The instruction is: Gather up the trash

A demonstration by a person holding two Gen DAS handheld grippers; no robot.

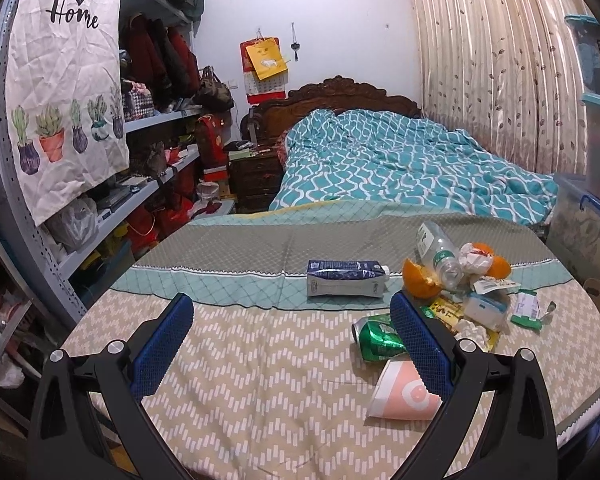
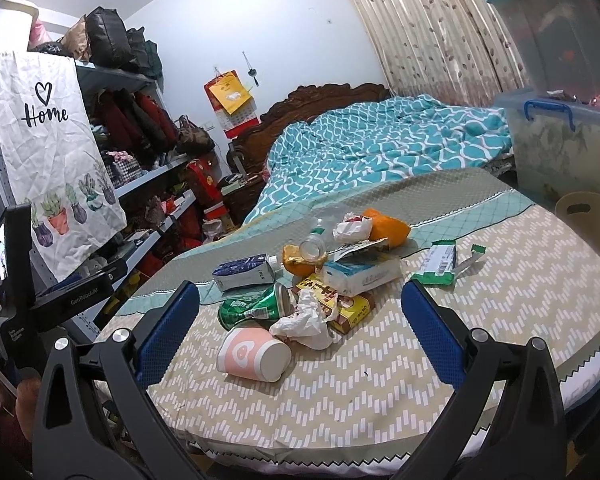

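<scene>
Both grippers hovering over near edge of desk, covered in beige zigzag-patterned cloth with teal and grey bands farther back. Left gripper: blue-padded fingers spread wide, nothing between them; right finger overlapping the view of green can and pink cup but not seen touching either. Right gripper: fingers likewise wide apart, empty, framing the trash pile from the near side. Trash clustered on right half of desk in left wrist view, centre in right wrist view. Nearest item: pink-and-white paper cup on its side, open mouth to the right. Just behind it, crushed green can lying down, and crumpled white tissue touching the cup's right. Yellow printed packet under the tissue, white tissue pack resting on it. Blue-and-white carton lying flat to the left of the pile, slightly apart. Orange peel piece beside clear plastic bottle, bottle on its side. More orange peel and a crumpled wrapper at far side. Green-edged wrapper to the right, apart from the heap. Beyond desk: bed with teal patterned quilt, curtain at right, cluttered shelves at left with "Home" cloth hanging.
</scene>
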